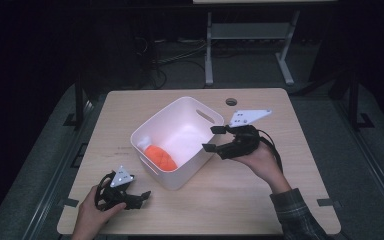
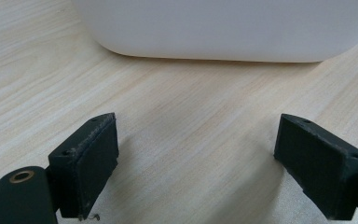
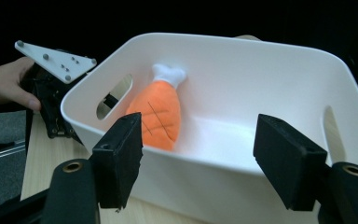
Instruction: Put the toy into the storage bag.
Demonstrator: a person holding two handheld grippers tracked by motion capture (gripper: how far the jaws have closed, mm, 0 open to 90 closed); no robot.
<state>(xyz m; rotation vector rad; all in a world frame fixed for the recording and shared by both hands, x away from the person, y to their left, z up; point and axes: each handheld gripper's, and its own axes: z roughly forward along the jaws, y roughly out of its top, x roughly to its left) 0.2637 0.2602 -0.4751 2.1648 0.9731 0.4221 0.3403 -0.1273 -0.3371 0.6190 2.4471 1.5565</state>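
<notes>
Already the orange toy (image 1: 160,157) is lying inside the white bin (image 1: 196,165) on the bench (image 1: 260,200); both the left claw (image 1: 137,196) and right claw (image 1: 213,138) are gaping apart, holding nothing, so little seems left.

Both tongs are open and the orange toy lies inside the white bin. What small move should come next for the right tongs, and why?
Probably ease the right tongs forward over the near rim of the white bin and down toward the orange toy. Its jaws stand open and hold nothing, just outside that rim, and the toy lies free inside.
</notes>
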